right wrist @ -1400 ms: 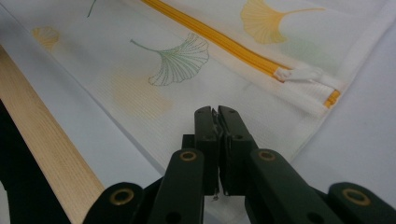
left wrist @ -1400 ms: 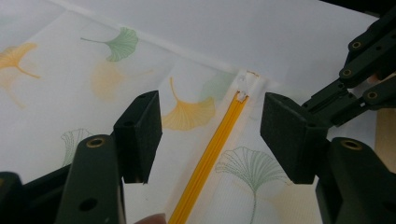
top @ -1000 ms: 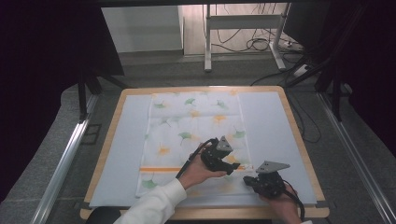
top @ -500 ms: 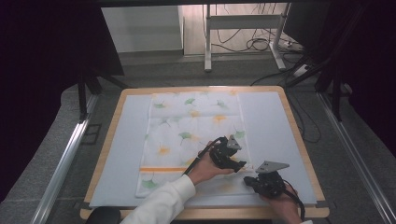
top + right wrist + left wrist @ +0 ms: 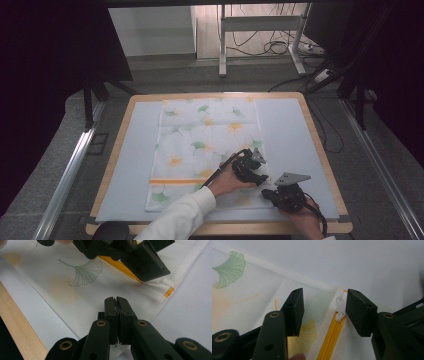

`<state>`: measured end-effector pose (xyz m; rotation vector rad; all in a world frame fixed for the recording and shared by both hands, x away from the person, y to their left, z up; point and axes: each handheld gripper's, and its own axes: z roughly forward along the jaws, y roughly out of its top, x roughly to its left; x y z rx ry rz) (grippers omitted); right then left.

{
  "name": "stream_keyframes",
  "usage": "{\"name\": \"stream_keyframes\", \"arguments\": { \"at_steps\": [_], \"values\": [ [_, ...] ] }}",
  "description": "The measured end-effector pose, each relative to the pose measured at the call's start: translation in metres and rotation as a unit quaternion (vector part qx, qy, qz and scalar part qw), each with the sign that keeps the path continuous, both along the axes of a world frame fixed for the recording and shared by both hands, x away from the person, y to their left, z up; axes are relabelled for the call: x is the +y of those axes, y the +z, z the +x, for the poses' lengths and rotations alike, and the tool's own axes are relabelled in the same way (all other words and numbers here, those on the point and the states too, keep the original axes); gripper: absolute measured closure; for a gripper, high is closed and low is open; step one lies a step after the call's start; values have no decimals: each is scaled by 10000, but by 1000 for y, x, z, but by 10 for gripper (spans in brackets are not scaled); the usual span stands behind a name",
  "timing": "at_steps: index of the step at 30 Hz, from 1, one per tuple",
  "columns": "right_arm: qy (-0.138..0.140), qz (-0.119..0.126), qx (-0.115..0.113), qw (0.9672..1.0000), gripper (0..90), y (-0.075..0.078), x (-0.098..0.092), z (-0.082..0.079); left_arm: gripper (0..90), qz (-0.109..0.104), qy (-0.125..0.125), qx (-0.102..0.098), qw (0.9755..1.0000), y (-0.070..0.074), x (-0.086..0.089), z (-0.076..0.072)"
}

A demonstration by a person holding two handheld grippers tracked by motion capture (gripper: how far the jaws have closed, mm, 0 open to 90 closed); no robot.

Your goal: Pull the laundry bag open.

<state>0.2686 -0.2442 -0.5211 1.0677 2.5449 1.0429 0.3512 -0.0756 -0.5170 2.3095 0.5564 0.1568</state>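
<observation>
Wooden table rim (image 5: 320,145) beside pouch (image 5: 200,145)

A white ginkgo-print cloth cover (image 5: 205,150) lies flat, its orange zipper (image 5: 329,337) closed.

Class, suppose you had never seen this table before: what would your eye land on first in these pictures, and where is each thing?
The white ginkgo-leaf fabric cover spread flat on the table's pale mat strikes first, with its orange zipper running across near the person's side. At the zipper's end, the left gripper has been closing, its jaws astride the white zipper pull but not yet pressing it. Beside it, the right gripper is shut on the cover's near edge.
</observation>
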Motion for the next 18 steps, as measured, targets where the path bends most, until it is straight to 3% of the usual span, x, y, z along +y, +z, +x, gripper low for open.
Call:
{"name": "stream_keyframes", "arguments": {
  "at_steps": [3,8,10,12,18],
  "values": [
    [3,-1,1,10000,869,0,0,0,514,-23,-5,51,10000,-1,-2,1],
    [7,-2,5,10000,869,0,0,0,576,167,-165,-28,9997,-2,-8,-3],
    [7,-4,7,10000,869,0,0,0,629,155,-174,17,9997,-2,-8,-3],
    [7,-7,10,10000,869,0,0,0,694,124,-212,196,9995,-1,-8,-3],
    [16,-20,-2,10000,869,0,0,0,770,19,-186,376,9991,-2,-5,-2]
  ]
}}
